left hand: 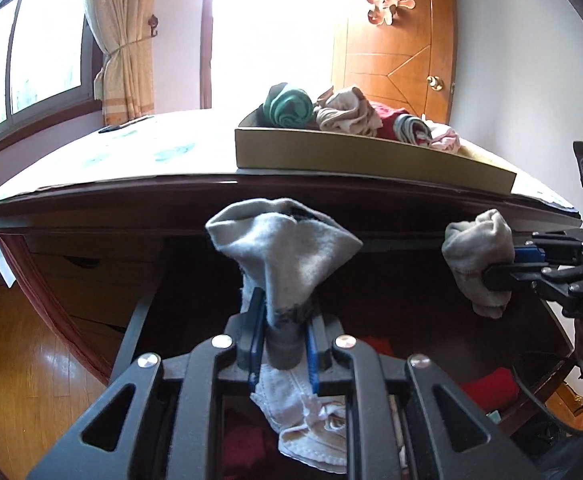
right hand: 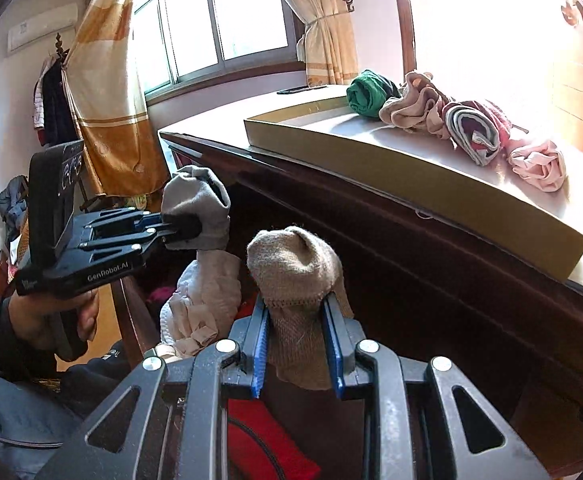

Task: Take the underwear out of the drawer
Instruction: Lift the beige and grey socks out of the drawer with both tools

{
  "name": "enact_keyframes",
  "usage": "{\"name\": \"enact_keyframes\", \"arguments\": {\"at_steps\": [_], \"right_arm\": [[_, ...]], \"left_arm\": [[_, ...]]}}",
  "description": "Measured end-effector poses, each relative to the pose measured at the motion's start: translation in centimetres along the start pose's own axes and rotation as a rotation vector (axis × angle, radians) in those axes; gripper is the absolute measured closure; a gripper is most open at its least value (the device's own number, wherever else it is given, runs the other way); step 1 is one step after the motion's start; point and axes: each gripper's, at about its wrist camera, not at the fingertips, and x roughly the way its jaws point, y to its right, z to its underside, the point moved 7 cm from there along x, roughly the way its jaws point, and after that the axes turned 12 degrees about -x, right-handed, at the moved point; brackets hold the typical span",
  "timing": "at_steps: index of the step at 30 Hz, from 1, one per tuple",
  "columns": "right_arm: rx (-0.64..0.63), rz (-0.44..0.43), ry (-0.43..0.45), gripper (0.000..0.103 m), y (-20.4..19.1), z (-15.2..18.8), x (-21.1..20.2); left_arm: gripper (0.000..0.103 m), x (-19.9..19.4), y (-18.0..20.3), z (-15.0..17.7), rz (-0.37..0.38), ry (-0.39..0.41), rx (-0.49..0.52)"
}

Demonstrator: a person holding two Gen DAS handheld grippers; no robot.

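We hold two pieces clamped, left gripper (left hand: 283, 350) on a grey roll (left hand: 281, 248), right gripper (right hand: 298, 344) on a beige roll (right hand: 295, 276), both lifted clear above the drawer (left hand: 523, 384), presumably bound for the tray (left hand: 371, 164) at the dresser-top's front edge.

The left gripper (left hand: 283, 344) at 6 o'clock clamps a grey garment (left hand: 281, 248) that fans out above its blue pads. At 3 o'clock the right gripper (left hand: 503, 268) pinches a beige bundle (left hand: 475, 256). At 12 o'clock a tray (left hand: 351, 160) of rolled clothes (left hand: 347, 114) sits on the dresser top (left hand: 131, 160). Below lies the open drawer (left hand: 487, 390).
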Motion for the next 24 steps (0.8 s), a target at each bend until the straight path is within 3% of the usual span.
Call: {"name": "enact_keyframes", "arguments": {"at_steps": [19,24], "right_arm": [[0.017,-0.014,0.06,0.076,-1.0,0.0,-0.7],[0.022,-0.018,0.065,0.076,-1.0,0.1,-0.8]], "left_arm": [[0.09,-2.7,1.0,-1.1,0.009,0.124,0.016],[0.09,-2.5,1.8,-0.7,0.026,0.104,0.037]]}}
